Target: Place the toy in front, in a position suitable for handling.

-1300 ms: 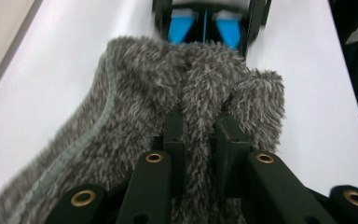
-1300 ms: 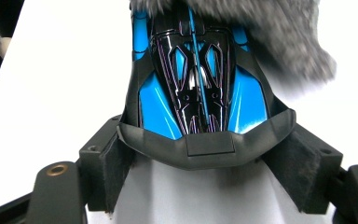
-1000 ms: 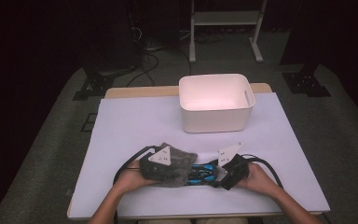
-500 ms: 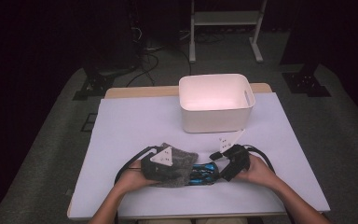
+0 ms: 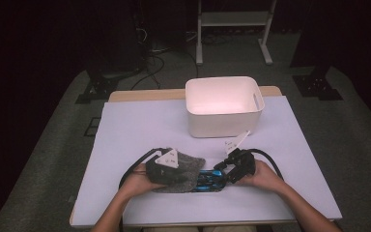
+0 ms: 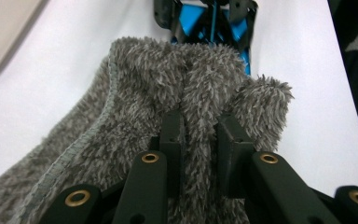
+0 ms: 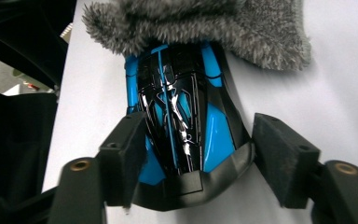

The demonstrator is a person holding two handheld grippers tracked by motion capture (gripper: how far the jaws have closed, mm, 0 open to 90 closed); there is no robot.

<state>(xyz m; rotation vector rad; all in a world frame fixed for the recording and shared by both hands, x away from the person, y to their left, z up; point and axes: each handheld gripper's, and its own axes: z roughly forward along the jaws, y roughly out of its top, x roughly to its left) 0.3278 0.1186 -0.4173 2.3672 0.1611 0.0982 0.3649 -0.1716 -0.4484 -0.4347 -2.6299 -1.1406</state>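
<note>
The left gripper (image 6: 200,135) is clenched on the shaggy grey cloth (image 6: 135,126), in front of the white plastic bin (image 5: 223,105). The right gripper (image 7: 198,158), jaws just closing, straddles the glossy blue-and-black toy car (image 7: 182,116) poking from under it, one pad apart. Next, I'd guess: pinch firmly, then wipe.

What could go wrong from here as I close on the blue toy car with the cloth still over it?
1. The right gripper has just been closing around the blue toy car; one pad touches and the other stands clear, so the glossy body may twist or slide.
2. The left gripper pinches only a fold of the grey cloth, which could slip free or drag the car.
</note>
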